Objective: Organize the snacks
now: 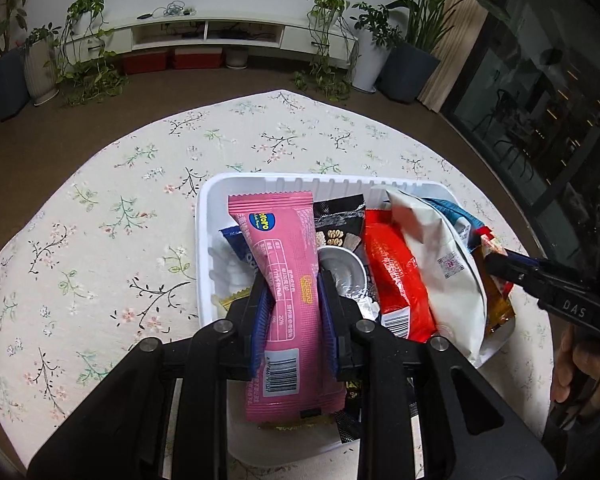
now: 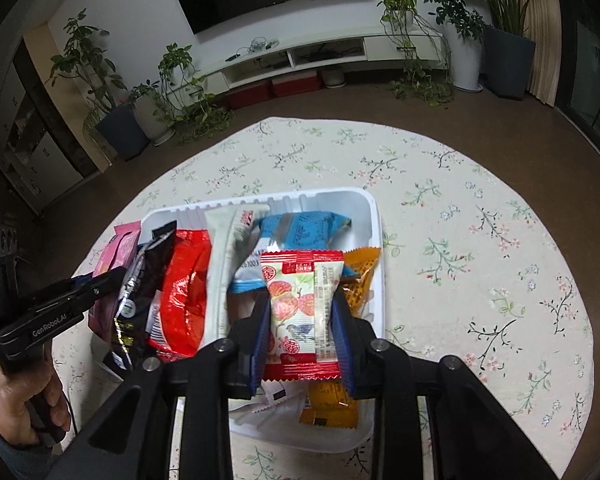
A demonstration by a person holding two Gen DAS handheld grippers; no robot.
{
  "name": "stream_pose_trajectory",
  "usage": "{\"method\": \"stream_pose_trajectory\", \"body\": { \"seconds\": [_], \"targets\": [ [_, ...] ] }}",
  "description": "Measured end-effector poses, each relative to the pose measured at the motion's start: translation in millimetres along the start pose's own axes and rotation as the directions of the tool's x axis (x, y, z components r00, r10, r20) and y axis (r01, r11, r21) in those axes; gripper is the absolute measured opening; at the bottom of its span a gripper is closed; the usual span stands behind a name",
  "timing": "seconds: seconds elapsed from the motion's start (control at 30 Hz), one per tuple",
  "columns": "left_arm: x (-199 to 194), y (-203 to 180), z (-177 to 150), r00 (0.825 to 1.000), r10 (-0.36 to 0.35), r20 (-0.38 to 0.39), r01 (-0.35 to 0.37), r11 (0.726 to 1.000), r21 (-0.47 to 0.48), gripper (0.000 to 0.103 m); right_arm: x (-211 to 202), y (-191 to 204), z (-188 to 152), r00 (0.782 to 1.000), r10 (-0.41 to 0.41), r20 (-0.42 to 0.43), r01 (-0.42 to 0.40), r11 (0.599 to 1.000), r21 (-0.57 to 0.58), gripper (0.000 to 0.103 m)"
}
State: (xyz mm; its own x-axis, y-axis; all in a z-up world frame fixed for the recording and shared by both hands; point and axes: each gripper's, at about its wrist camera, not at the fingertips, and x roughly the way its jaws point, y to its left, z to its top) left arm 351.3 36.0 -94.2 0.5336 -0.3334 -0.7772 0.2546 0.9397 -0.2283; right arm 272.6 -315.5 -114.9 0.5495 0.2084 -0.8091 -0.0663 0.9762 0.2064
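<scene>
A white plastic tray [image 1: 204,216] on a floral tablecloth holds several snack packets. My left gripper [image 1: 292,292] is shut on a long pink snack packet [image 1: 278,248] and holds it over the tray's left part. My right gripper [image 2: 302,312] is shut on a small red-and-white strawberry packet [image 2: 300,312] over the tray's [image 2: 374,216] right side. In the tray lie a red packet [image 1: 396,272], a white bag [image 1: 440,248], a black packet [image 1: 338,216] and a blue packet [image 2: 304,228]. An orange packet [image 2: 362,272] lies under my right gripper.
The round table's floral cloth [image 1: 100,240] surrounds the tray on the left and far side. The right gripper and the hand holding it show at the right of the left wrist view [image 1: 560,296]. A TV stand and potted plants stand behind.
</scene>
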Motion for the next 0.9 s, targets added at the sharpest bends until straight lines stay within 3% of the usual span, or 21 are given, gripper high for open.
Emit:
{"method": "stream_pose_trajectory", "body": {
  "seconds": [0.1,0.23,0.7,0.9],
  "targets": [
    [3.3,0.3,-3.4,1.0,0.0,-0.001,0.0,1.0,-0.002,0.027,5.7,3.5,-3.4,1.0,-0.01,-0.01,0.01,1.0,-0.014,0.033],
    [8.2,6.1,-8.6,1.0,0.001,-0.003,-0.001,1.0,-0.02,0.05,11.5,12.1,-6.8,0.999,-0.028,-0.018,0.027,0.998,-0.054,0.039],
    [-9.8,6.3,-12.6,0.999,0.016,0.029,-0.016,1.0,-0.019,0.068,-1.5,13.3,-11.2,0.999,-0.046,0.008,0.046,0.997,-0.055,0.046],
    [-38.8,4.8,-20.7,0.996,0.047,0.077,-0.045,0.999,-0.026,0.084,-23.6,15.0,-12.3,0.997,-0.057,0.055,0.06,0.997,-0.054,0.047]
  ]
}}
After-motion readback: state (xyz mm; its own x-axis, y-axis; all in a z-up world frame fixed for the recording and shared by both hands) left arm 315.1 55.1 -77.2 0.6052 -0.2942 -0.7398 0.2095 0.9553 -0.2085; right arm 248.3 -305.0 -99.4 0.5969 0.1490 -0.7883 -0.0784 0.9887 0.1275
